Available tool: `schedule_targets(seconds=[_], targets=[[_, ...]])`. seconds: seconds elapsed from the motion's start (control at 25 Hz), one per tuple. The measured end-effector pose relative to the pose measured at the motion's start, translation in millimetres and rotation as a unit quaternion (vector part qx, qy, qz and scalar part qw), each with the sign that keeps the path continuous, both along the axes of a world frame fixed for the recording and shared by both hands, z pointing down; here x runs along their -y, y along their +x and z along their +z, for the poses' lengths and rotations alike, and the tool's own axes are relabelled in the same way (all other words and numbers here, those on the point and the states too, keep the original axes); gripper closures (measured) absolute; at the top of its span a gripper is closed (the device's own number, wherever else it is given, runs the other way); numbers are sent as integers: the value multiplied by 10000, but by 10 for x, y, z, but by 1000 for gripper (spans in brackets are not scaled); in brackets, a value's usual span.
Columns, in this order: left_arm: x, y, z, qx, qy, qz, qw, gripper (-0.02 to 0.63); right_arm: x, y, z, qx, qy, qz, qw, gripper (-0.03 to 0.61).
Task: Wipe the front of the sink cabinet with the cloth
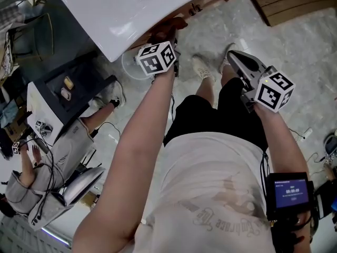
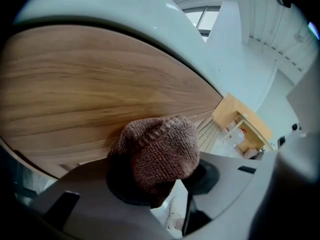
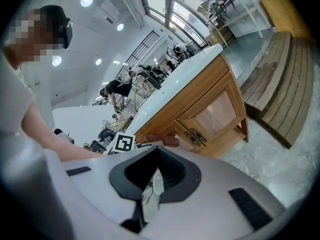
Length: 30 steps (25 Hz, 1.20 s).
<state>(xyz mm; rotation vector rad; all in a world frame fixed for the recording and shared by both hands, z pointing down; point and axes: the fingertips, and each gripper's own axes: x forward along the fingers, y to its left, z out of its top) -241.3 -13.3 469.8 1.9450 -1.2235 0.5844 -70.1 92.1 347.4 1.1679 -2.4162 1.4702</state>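
The brown knitted cloth (image 2: 156,151) is bunched between the jaws of my left gripper (image 1: 167,38), which is shut on it. The cloth (image 1: 169,26) presses against the wooden front of the sink cabinet (image 2: 75,84), just under the white sink top (image 1: 126,9). In the right gripper view the cabinet (image 3: 210,109) stands ahead, with the cloth (image 3: 167,141) against its upper front near the left edge. My right gripper (image 1: 238,58) hangs apart from the cabinet over the floor. Its jaws (image 3: 150,184) are shut with nothing between them.
My own shoes (image 1: 202,67) stand on the marbled floor close to the cabinet. A seated person (image 1: 47,167) and a grey box (image 1: 63,91) are at the left. A wooden slatted bench (image 1: 295,1) lies at the upper right. Cables (image 1: 305,136) trail on the floor.
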Motion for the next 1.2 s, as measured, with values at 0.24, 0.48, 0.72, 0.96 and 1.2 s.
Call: schedule_targets(seconds=[0.24,0.48,0.72,0.96,1.2], targets=[[126,417,-32,-383,39,258,9989,465,-37,147,58,-72,-46,134,9999,566],[176,737,16,-619,31,574,9964,465,-149,256,125,-87,-186,324,9993,566],[170,1035,152,-611,-46,772,9951,465,-309,351,214,-190,-338,338,9987,566],[172,1140,231,-945,-192,312,9949,465,-405,409,303,-210,-434,303,9984,566],[208,1094,157,-1112,-38,-64,9938,465,-319,347,367,-197,-428,111,9988,566]])
